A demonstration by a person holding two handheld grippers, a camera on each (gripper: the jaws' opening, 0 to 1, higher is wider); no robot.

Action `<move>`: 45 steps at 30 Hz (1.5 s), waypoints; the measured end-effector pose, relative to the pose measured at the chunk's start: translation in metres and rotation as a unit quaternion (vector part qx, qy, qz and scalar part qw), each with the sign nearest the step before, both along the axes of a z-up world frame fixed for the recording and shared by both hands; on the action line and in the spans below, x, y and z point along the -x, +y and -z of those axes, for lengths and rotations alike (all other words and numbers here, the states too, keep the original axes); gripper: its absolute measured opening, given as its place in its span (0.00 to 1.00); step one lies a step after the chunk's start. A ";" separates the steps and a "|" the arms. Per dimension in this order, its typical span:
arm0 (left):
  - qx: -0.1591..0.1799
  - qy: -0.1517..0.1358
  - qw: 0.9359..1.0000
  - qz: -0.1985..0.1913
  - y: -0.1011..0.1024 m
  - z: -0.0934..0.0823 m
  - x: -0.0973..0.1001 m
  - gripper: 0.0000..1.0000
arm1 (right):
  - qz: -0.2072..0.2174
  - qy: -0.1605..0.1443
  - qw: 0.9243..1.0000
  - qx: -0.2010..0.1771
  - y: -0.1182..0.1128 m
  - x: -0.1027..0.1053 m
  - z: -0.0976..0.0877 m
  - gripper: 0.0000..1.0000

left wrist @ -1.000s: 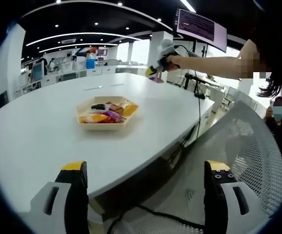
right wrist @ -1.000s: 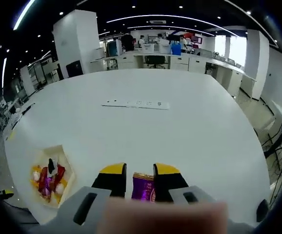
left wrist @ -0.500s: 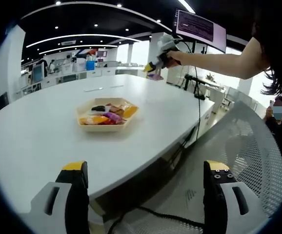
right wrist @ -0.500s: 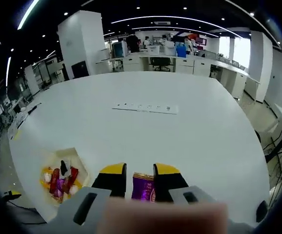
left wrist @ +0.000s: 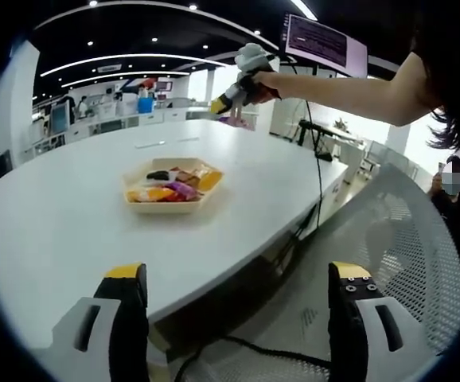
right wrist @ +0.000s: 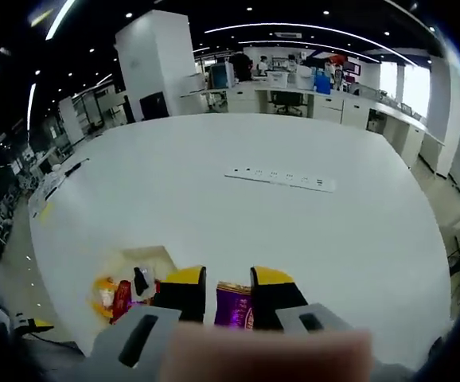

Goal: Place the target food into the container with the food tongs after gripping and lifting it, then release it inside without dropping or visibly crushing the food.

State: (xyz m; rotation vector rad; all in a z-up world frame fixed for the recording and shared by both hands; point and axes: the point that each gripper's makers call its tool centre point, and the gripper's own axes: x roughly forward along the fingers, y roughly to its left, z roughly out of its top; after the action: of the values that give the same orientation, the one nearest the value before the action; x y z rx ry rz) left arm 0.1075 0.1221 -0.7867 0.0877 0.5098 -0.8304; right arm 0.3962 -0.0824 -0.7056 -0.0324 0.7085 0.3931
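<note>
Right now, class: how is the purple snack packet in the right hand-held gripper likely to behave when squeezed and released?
The purple snack packet, pinched in the right hand-held gripper, looks like thin printed wrapper: probably light and crinkly, so it may flex. Its glossy surface may slide. Over the tray, it should drop flat rather than roll.

Open office under a dark ceiling.
Big white surface, mesh chair, white pillar, wall screen, bright windows.

My right gripper hides part of the tray (its snacks too small to name).
</note>
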 end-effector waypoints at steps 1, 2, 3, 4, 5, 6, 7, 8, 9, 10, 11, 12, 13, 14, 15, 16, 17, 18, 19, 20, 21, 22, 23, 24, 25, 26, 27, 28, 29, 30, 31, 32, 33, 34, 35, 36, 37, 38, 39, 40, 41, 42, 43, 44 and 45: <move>0.000 0.000 1.000 0.000 0.000 0.000 0.000 0.93 | -0.004 0.001 1.000 -0.005 0.006 0.000 0.000 0.21; 0.000 0.001 1.000 0.000 0.000 0.000 0.000 0.94 | -0.007 0.000 1.000 -0.006 0.011 0.000 -0.001 0.21; -0.001 0.000 1.000 0.000 0.000 0.000 0.000 0.94 | -0.013 -0.001 1.000 -0.005 0.018 0.000 -0.002 0.21; -0.001 -0.005 1.000 -0.002 0.000 -0.001 -0.001 0.96 | -0.021 -0.001 1.000 -0.008 0.028 0.001 -0.002 0.21; -0.001 -0.005 1.000 -0.002 0.000 -0.001 -0.001 0.97 | -0.028 0.001 1.000 -0.012 0.035 0.001 -0.002 0.21; -0.001 -0.004 1.000 -0.002 0.000 -0.001 -0.001 0.97 | -0.032 0.002 0.999 -0.015 0.042 0.002 -0.003 0.21; 0.000 -0.004 1.000 -0.001 0.000 -0.001 -0.001 0.97 | -0.037 0.001 0.999 -0.016 0.048 0.001 -0.003 0.21; 0.000 -0.005 1.000 -0.002 0.000 -0.001 -0.001 0.97 | -0.046 0.001 0.999 -0.018 0.058 0.002 -0.003 0.21; 0.000 -0.007 1.000 -0.002 0.000 -0.002 -0.002 0.97 | -0.051 0.001 0.999 -0.019 0.064 0.002 -0.003 0.21; 0.000 -0.007 1.000 -0.002 0.000 -0.002 -0.002 0.97 | -0.055 0.001 0.998 -0.019 0.070 0.003 -0.003 0.21; -0.001 -0.007 1.000 -0.003 0.000 -0.002 -0.002 0.97 | -0.062 0.002 0.998 -0.019 0.078 0.004 -0.002 0.21; 0.000 -0.008 1.000 -0.003 0.000 -0.002 -0.002 0.97 | -0.066 0.001 0.998 -0.019 0.083 0.004 -0.002 0.21; 0.000 -0.009 1.000 -0.003 0.000 -0.002 -0.002 0.97 | -0.073 0.001 0.997 -0.020 0.091 0.004 -0.001 0.21; 0.000 -0.009 1.000 -0.003 0.000 -0.003 -0.002 0.97 | -0.076 0.004 0.997 -0.021 0.095 0.005 0.001 0.21; 0.001 -0.010 1.000 -0.004 0.000 -0.003 -0.002 0.97 | -0.082 0.004 0.996 -0.019 0.101 0.005 0.002 0.21; 0.001 -0.011 1.000 -0.004 0.000 -0.003 -0.002 0.97 | -0.088 0.007 0.996 -0.020 0.106 0.007 0.003 0.21; 0.001 -0.013 1.000 -0.005 0.001 -0.004 -0.003 0.97 | -0.091 0.009 0.996 -0.022 0.110 0.007 0.004 0.22; 0.001 -0.013 1.000 -0.005 0.001 -0.004 -0.003 0.97 | -0.096 0.015 0.995 -0.023 0.115 0.008 0.006 0.22; 0.001 -0.014 1.000 -0.006 0.001 -0.004 -0.003 0.97 | -0.099 0.017 0.995 -0.024 0.119 0.009 0.007 0.22; 0.002 -0.016 1.000 -0.007 0.001 -0.005 -0.003 0.97 | -0.102 0.018 0.994 -0.022 0.123 0.010 0.008 0.22; 0.002 -0.016 1.000 -0.008 0.001 -0.005 -0.004 0.97 | -0.106 0.019 0.994 -0.022 0.126 0.011 0.009 0.22; 0.002 -0.016 1.000 -0.008 0.001 -0.005 -0.004 0.97 | -0.110 0.019 0.994 -0.021 0.130 0.012 0.009 0.22; 0.002 -0.017 1.000 -0.008 0.001 -0.005 -0.004 0.97 | -0.112 0.019 0.993 -0.021 0.132 0.013 0.010 0.22; 0.003 -0.018 1.000 -0.008 0.001 -0.006 -0.004 0.97 | -0.117 0.019 0.993 -0.021 0.135 0.013 0.010 0.22; 0.003 -0.018 1.000 -0.008 0.001 -0.006 -0.004 0.97 | -0.120 0.016 0.992 -0.021 0.137 0.013 0.009 0.23; 0.003 -0.019 1.000 -0.009 0.001 -0.006 -0.004 0.97 | -0.131 0.010 0.991 -0.026 0.141 0.013 0.008 0.26; 0.003 -0.019 1.000 -0.009 0.001 -0.006 -0.004 0.97 | -0.140 0.012 0.990 -0.030 0.143 0.014 0.007 0.28; 0.003 -0.019 1.000 -0.009 0.001 -0.006 -0.004 0.97 | -0.140 0.005 0.990 -0.034 0.145 0.014 0.004 0.30; 0.003 -0.019 1.000 -0.009 0.001 -0.006 -0.004 0.97 | -0.143 -0.005 0.989 -0.031 0.145 0.013 0.002 0.30; 0.003 -0.019 1.000 -0.009 0.001 -0.006 -0.004 0.97 | -0.145 -0.009 0.989 -0.028 0.144 0.013 0.001 0.31; 0.003 -0.019 1.000 -0.009 0.001 -0.006 -0.004 0.97 | -0.145 -0.007 0.989 -0.027 0.144 0.013 0.002 0.31; 0.002 -0.019 1.000 -0.010 0.002 -0.006 -0.004 0.97 | -0.147 0.003 0.989 -0.029 0.143 0.015 0.004 0.31; 0.002 -0.020 1.000 -0.010 0.002 -0.006 -0.004 0.97 | -0.145 0.007 0.989 -0.031 0.142 0.016 0.005 0.31; 0.002 -0.019 1.000 -0.010 0.002 -0.006 -0.004 0.97 | -0.144 0.005 0.989 -0.030 0.141 0.015 0.005 0.31; 0.002 -0.019 1.000 -0.009 0.002 -0.006 -0.004 0.97 | -0.143 0.004 0.989 -0.030 0.139 0.016 0.006 0.31; 0.002 -0.019 1.000 -0.009 0.002 -0.006 -0.004 0.97 | -0.142 0.007 0.989 -0.032 0.138 0.016 0.006 0.31; 0.002 -0.019 1.000 -0.009 0.001 -0.006 -0.004 0.97 | -0.141 0.008 0.989 -0.034 0.137 0.017 0.006 0.31; 0.001 -0.018 1.000 -0.009 0.002 -0.006 -0.004 0.97 | -0.139 0.009 0.990 -0.035 0.135 0.018 0.006 0.31; 0.001 -0.018 1.000 -0.009 0.002 -0.006 -0.004 0.97 | -0.138 0.009 0.990 -0.036 0.134 0.018 0.006 0.31; 0.001 -0.018 1.000 -0.009 0.002 -0.006 -0.004 0.97 | -0.137 0.008 0.990 -0.037 0.133 0.018 0.005 0.31; 0.001 -0.018 1.000 -0.010 0.002 -0.006 -0.004 0.97 | -0.135 0.007 0.990 -0.038 0.132 0.019 0.004 0.31; 0.001 -0.018 1.000 -0.010 0.002 -0.006 -0.004 0.97 | -0.134 0.006 0.990 -0.038 0.131 0.019 0.003 0.31; 0.001 -0.018 1.000 -0.010 0.002 -0.006 -0.004 0.97 | -0.133 0.004 0.990 -0.040 0.129 0.020 0.002 0.31; 0.000 -0.018 1.000 -0.010 0.002 -0.005 -0.004 0.97 | -0.134 0.002 0.990 -0.044 0.128 0.022 -0.001 0.31; -0.001 -0.017 1.000 -0.010 0.002 -0.005 -0.004 0.97 | -0.136 -0.002 0.990 -0.049 0.128 0.024 -0.004 0.31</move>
State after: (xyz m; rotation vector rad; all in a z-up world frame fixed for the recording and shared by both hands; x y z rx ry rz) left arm 0.1118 0.1242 -0.7813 0.0984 0.4779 -0.8082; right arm 0.3721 0.0458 -0.7018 -0.0359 0.6824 0.6887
